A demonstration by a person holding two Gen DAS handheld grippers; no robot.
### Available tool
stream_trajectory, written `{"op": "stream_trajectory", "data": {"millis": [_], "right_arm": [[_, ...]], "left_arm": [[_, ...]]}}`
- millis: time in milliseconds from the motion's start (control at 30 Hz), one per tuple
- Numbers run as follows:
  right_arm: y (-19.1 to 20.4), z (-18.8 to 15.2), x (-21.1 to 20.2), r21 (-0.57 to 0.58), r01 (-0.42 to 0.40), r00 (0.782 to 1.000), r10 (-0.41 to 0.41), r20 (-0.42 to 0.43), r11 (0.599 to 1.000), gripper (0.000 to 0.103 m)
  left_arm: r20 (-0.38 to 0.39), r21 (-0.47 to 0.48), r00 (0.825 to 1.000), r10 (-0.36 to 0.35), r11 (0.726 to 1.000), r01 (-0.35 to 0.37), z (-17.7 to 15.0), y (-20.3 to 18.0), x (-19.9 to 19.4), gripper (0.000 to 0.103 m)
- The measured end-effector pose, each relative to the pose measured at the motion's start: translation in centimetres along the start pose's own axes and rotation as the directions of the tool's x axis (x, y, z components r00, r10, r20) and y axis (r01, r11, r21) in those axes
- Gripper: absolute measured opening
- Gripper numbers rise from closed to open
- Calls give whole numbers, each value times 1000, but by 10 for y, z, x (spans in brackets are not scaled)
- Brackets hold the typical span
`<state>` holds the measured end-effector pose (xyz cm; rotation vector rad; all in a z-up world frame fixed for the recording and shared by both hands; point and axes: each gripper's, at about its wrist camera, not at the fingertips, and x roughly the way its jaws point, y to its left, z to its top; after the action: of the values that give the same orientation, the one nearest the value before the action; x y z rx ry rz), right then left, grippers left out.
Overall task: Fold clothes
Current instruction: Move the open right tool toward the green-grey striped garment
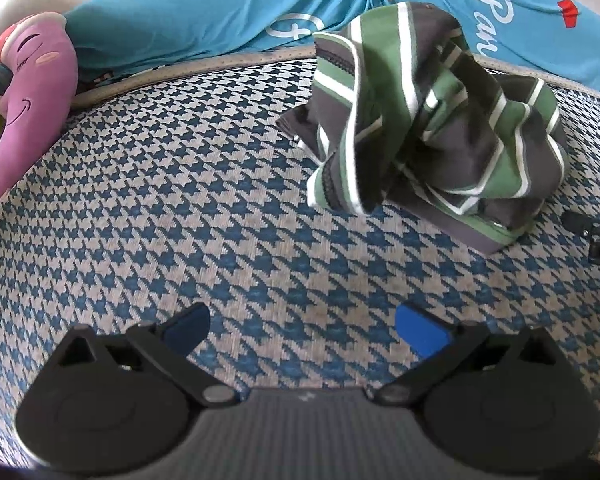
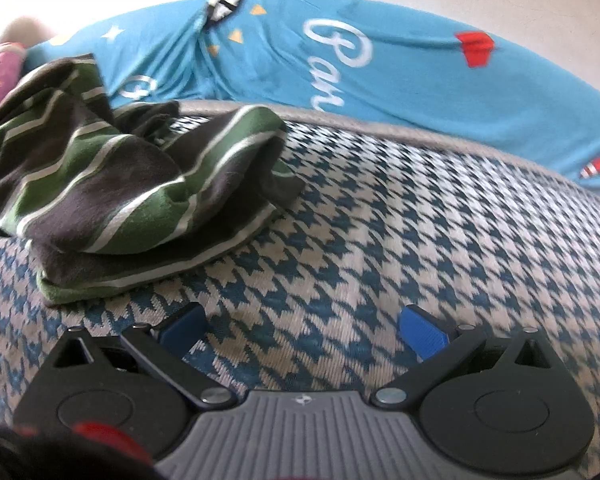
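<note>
Both tools gape wide and empty: left tool point(image 1: 302, 330), right tool point(image 2: 303, 330). Beyond, from the left: purple plush toy point(image 1: 28, 100), crumpled green-striped garment point(image 1: 432, 120) on the houndstooth mattress point(image 1: 180, 180), possibly a shirt, against the blue bedding point(image 1: 220, 12).

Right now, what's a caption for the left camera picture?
Open left gripper faces a crumpled striped garment on houndstooth bedding.

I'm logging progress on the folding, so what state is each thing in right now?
Green, grey and white striped garment: crumpled in a heap, unfolded, on the blue houndstooth mat.
Left gripper: open, holding nothing.
Right gripper: open, holding nothing.
Turquoise printed bedding: rumpled behind the mat.
Pink plush toy: lying at the mat's edge.
</note>
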<state>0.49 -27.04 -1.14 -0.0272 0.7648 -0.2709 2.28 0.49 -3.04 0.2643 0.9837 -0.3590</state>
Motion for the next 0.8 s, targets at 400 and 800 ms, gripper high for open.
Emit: {"op": "stream_trajectory", "data": {"millis": [400,800], "right_arm": [[31,-6,-18,101,114,980,-95,-172,988,103],[97,-28,-58,78,26,994,-17,-110,997,103]], "left_arm": [[6,-65,999,44,997,-43,15,-10,6,103],[6,-95,998,64,993,-63,19,-5,11,103]]}}
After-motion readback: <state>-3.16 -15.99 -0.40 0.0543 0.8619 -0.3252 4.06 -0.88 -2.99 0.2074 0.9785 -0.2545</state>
